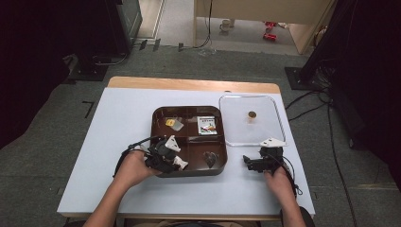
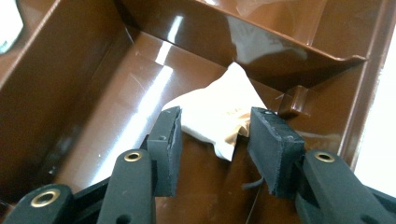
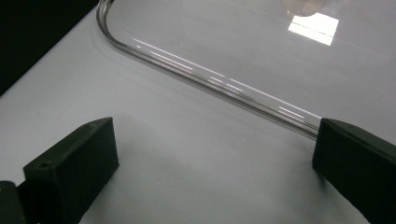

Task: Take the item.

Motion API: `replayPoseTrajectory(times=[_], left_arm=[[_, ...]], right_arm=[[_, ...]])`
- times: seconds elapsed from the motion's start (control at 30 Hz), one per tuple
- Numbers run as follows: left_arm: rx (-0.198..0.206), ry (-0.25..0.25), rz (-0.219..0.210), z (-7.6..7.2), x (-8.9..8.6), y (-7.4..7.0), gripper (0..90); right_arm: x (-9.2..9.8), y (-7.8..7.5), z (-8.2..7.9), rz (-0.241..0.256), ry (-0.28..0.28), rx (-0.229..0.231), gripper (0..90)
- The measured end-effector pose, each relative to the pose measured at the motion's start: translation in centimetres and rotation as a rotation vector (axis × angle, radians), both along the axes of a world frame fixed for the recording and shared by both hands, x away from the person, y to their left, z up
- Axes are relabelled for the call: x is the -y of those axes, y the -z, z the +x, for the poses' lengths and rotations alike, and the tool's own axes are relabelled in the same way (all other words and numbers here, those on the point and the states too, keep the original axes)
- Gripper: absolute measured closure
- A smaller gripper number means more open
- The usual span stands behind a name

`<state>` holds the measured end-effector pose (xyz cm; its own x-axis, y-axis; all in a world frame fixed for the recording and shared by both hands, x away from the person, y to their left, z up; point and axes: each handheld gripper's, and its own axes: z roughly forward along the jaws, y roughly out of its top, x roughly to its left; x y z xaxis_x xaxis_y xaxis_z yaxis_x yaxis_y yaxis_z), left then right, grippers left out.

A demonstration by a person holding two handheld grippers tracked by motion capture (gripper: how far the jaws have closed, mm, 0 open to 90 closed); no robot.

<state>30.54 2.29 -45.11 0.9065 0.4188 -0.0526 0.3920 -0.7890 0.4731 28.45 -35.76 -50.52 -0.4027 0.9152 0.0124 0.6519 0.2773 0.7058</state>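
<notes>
- Left gripper (image 2: 215, 140), jaws parted around the packet (image 2: 219, 116) in the tray (image 2: 70, 93): closing off-centre could squeeze it away toward 12 o'clock.
- Right gripper (image 3: 215, 158) wide open, empty; lid (image 3: 261, 46) at 1 o'clock could get bumped.

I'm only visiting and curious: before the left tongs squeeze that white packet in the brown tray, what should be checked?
1. White packet sits between the left tongs: ok.
2. Left tongs already gripping it: not ok, gaps remain either side.
3. Packet lies free of the brown tray divider: cannot tell, its tip reaches the wall.
4. Right tongs open and holding nothing: ok.
5. Clear lid lies off the tray, on the table: ok.
</notes>
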Motion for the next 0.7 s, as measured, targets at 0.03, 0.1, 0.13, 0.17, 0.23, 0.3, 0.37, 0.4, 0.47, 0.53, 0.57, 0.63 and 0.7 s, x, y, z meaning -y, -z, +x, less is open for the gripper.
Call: replayPoseTrajectory(times=[0.03, 0.1, 0.13, 0.17, 0.23, 0.3, 0.37, 0.4, 0.47, 0.53, 0.57, 0.63, 0.7], left_arm=[[-0.010, -0.012, 0.004, 0.04, 0.02, 0.07, 55.1], [-0.031, -0.030, 0.010, 0.10, 0.04, 0.13, 56.5], [-0.040, -0.038, 0.012, 0.14, 0.03, 0.16, 57.0], [-0.050, -0.043, 0.015, 0.17, 0.02, 0.18, 57.3], [-0.092, -0.062, 0.028, 0.26, 0.11, 0.28, 61.2], [-0.137, -0.083, 0.044, 0.46, 0.27, 0.36, 65.9], [-0.150, -0.090, 0.042, 0.49, 0.34, 0.40, 66.8], [-0.153, -0.090, 0.040, 0.50, 0.33, 0.40, 67.2], [-0.163, -0.089, 0.037, 0.53, 0.32, 0.41, 68.6], [-0.168, -0.088, 0.035, 0.51, 0.33, 0.41, 71.0], [-0.171, -0.088, 0.034, 0.51, 0.34, 0.40, 72.2], [-0.171, -0.087, 0.026, 0.53, 0.27, 0.40, 73.0], [-0.175, -0.087, 0.016, 0.55, 0.19, 0.39, 74.1]], right_arm=[[0.00, 0.00, 0.00, 0.000, 0.000, 0.000, 0.0], [0.00, 0.00, 0.00, 0.000, 0.000, 0.000, 0.0], [0.00, 0.00, 0.00, 0.000, 0.000, 0.000, 0.0], [0.00, 0.00, 0.00, 0.000, 0.000, 0.000, 0.0], [0.00, 0.00, 0.00, 0.000, 0.000, 0.000, 0.0], [0.00, 0.00, 0.00, 0.000, 0.000, 0.000, 0.0], [-0.01, 0.00, -0.01, 0.000, 0.000, 0.000, 0.0], [-0.01, 0.00, -0.01, 0.000, 0.000, 0.000, 0.0], [-0.01, 0.00, -0.01, -0.001, 0.000, 0.000, 0.0], [0.00, 0.00, 0.00, 0.000, 0.000, 0.000, 0.0], [-0.01, 0.00, 0.00, 0.000, 0.000, 0.000, 0.0], [-0.02, 0.00, -0.02, 0.001, 0.001, -0.001, 0.0], [-0.02, 0.00, -0.02, 0.001, 0.001, -0.001, 0.0]])
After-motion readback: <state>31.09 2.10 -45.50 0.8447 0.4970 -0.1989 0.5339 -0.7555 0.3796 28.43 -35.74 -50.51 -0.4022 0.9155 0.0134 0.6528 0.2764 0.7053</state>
